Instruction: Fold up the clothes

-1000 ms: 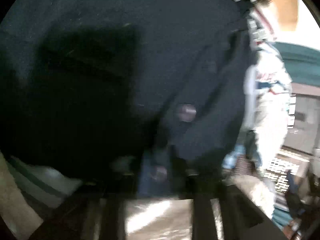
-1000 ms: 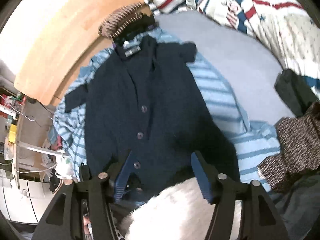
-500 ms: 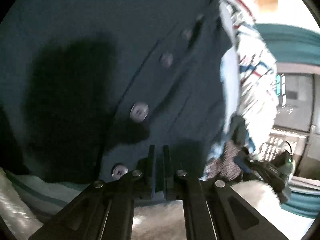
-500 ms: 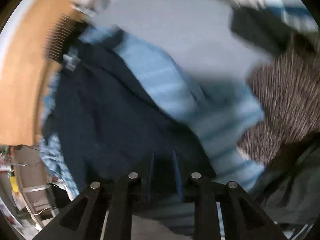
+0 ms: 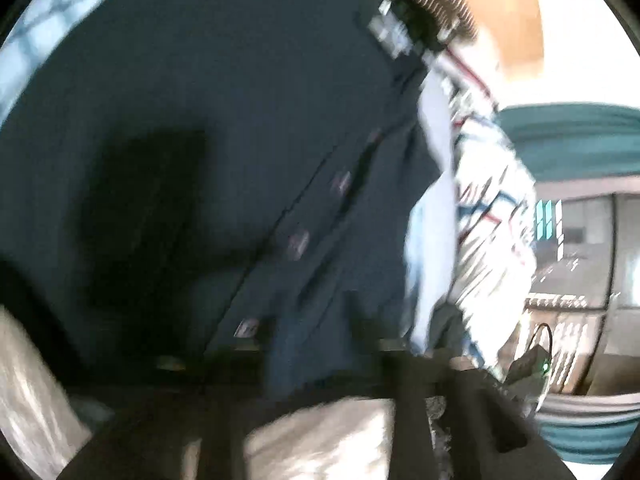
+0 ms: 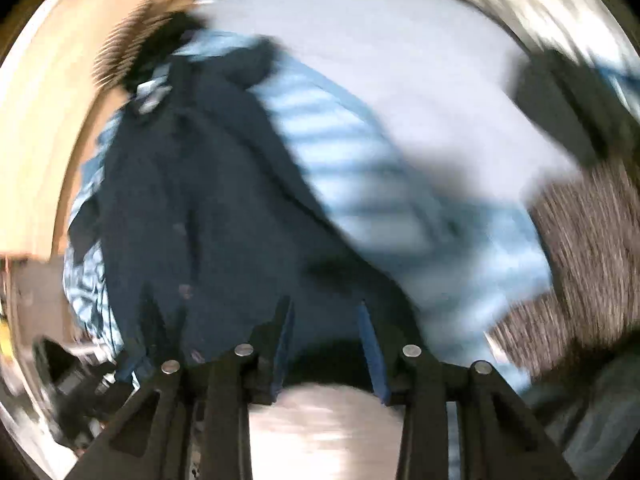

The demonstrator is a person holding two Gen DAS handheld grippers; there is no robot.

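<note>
Both our grippers, pinched half a second ago, are opening: left gripper (image 5: 320, 344) spread, right gripper (image 6: 326, 340) parted, neither pinching anything. We hover over the navy cardigan's (image 6: 192, 200) hem; it lies flat on the bed (image 6: 400, 80) for folding.

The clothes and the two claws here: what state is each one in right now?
Navy cardigan: spread flat, buttoned, lying on the striped shirt.
Striped shirt: spread out under the cardigan.
Brown knit: crumpled in a heap, unfolded.
Left claw: opening; blur hides what is between it.
Right claw: opening over the cardigan's hem, gripping nothing.
</note>
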